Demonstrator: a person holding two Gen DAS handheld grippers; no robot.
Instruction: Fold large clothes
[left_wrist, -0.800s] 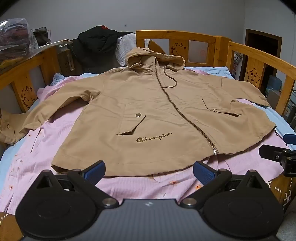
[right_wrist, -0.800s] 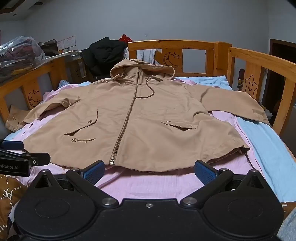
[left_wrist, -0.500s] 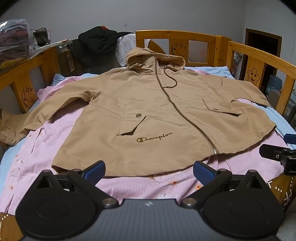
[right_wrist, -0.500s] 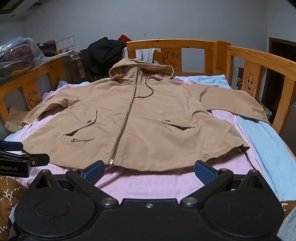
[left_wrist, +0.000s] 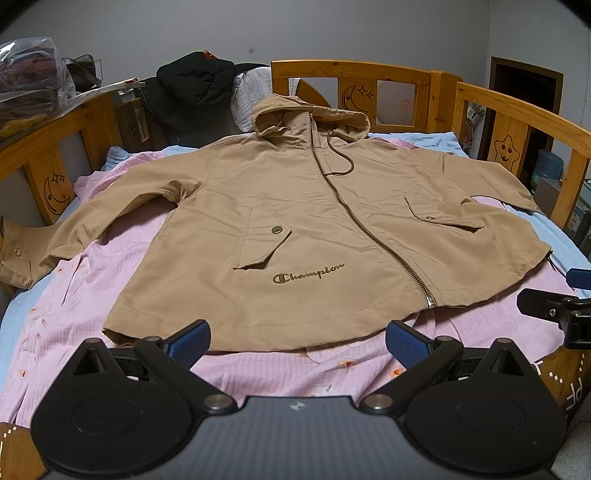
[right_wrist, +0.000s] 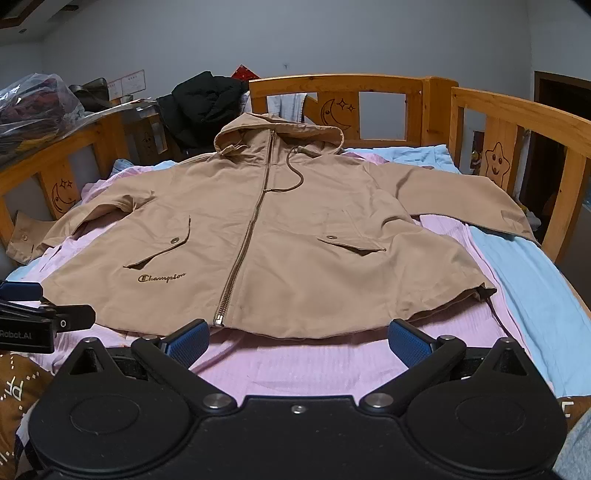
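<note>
- Left wrist view: the tan hooded jacket (left_wrist: 295, 221) lies spread front-up, zipped, over a pink garment (left_wrist: 74, 314) in the middle of the bed (left_wrist: 517, 110). The left gripper (left_wrist: 297, 338) hovers by the hem with fingers spread wide, holding nothing.
- Right wrist view: the right gripper (right_wrist: 297, 339) is likewise wide apart and empty near the jacket (right_wrist: 295, 240) hem. The cloth looks soft, light and limp; I would pinch a sleeve cuff or hem corner.

Tan jacket (left_wrist: 295, 229) before parted left tongs (left_wrist: 297, 341)
</note>
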